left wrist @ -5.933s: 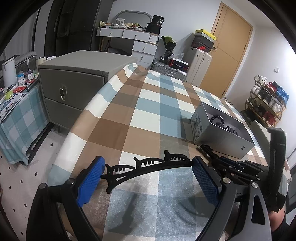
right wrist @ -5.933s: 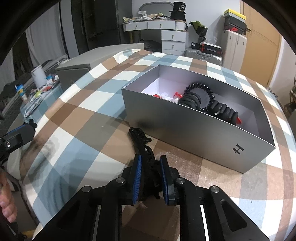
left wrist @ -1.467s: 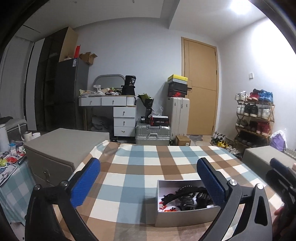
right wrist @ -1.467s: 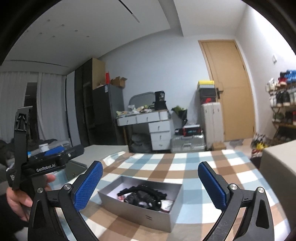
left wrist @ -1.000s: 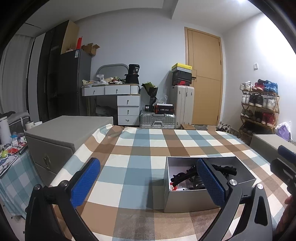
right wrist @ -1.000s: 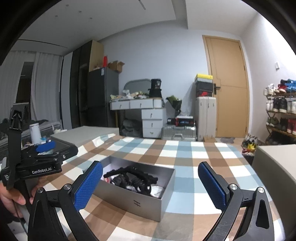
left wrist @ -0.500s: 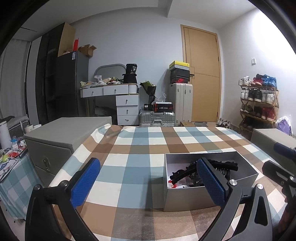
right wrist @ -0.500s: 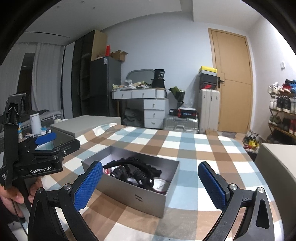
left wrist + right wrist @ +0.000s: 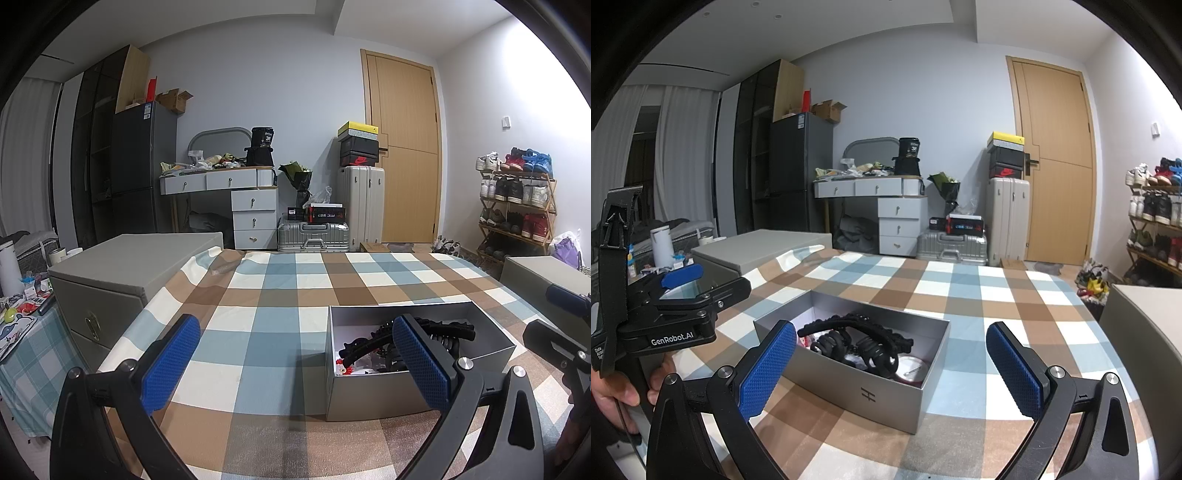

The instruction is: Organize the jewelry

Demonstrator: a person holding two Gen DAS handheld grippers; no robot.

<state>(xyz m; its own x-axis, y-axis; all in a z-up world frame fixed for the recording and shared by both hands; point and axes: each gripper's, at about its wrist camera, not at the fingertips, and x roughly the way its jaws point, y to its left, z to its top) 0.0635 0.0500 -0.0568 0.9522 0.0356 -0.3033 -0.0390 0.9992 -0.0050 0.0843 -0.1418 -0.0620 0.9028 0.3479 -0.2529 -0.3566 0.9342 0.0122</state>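
Fingers (image 9: 766,373) spread wide; black hair clips (image 9: 857,341) fill grey box (image 9: 864,395).

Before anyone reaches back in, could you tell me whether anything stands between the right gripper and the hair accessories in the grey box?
Nothing visible does. The right gripper hangs open above the near side of the grey box, which has no lid; the black hair accessories lie exposed.

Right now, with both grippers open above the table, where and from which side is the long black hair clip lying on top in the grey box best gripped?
Probably at its raised middle span, coming down from above. The long black hair clip arches across the other pieces in the grey box, so its centre sits clear, while the walls block any sideways approach. The right gripper is open.
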